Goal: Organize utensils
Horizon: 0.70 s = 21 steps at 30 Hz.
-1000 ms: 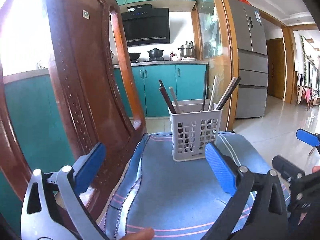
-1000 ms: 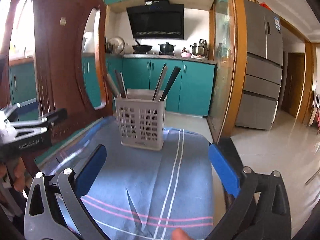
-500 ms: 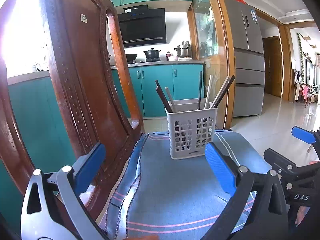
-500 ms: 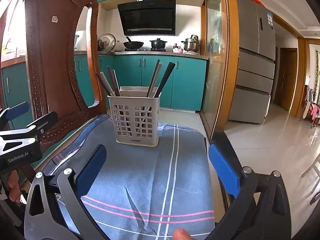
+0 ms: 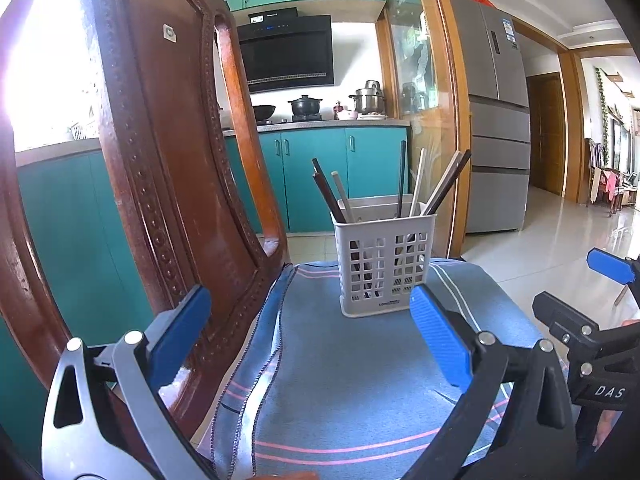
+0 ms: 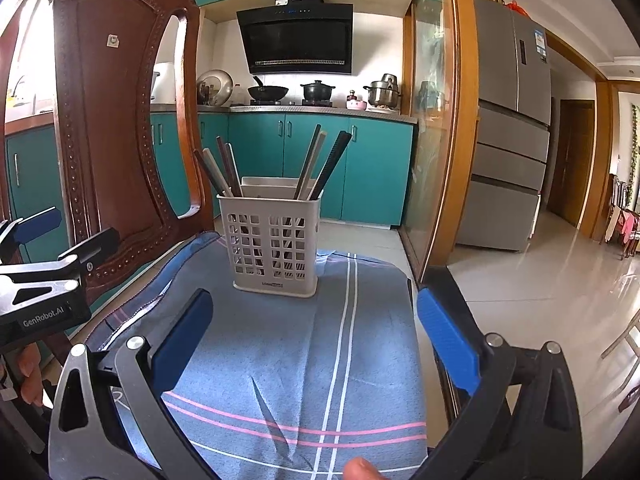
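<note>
Chopsticks upright in slotted white basket, lower ends half hidden, blue cloth beneath, left tongs and right tongs both spread wide, empty.

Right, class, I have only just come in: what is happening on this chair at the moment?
A person holds a two-finger gripper in each hand over a chair seat covered with a blue striped cloth. The left gripper and right gripper are both open and empty, short of the white slotted basket standing on the cloth. The chopsticks are in the basket, leaning to either side. Nothing is being gripped.
</note>
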Motion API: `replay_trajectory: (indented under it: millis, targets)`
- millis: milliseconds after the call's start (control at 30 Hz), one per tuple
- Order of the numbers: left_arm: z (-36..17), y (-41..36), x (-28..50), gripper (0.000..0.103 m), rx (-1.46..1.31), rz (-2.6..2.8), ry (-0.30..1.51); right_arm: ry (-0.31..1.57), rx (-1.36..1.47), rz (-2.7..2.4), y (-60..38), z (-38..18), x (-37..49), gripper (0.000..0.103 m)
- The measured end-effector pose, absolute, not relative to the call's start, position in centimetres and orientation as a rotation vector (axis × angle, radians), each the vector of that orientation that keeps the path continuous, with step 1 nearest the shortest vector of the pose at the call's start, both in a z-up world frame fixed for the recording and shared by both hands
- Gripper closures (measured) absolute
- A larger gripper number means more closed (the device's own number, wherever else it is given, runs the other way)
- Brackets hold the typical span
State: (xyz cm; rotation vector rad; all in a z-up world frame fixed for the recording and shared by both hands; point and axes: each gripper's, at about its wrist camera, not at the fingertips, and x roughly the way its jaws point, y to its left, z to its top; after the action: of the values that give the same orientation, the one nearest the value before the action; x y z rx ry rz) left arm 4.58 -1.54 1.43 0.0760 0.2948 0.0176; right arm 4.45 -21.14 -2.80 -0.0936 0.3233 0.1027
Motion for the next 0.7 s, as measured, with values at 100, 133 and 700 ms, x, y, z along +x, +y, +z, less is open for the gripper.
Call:
replay_trajectory:
  millis: [100,133,700]
  targets:
    - [1.43,-1.52,4.58,0.004,0.075,0.017,0.295,0.324,-0.091,0.103,-21.18,-2.82,4.43,0.003]
    - [1.45,-1.52,4.57,0.004,0.075,0.016,0.295,0.324,-0.093,0.102,-21.17,-2.79,4.45,0.003]
    - [1.46,-1.72,4.62,0.004,0.082,0.013,0.300,0.341,-0.097,0.115,-21.05,-2.99,4.50,0.003]
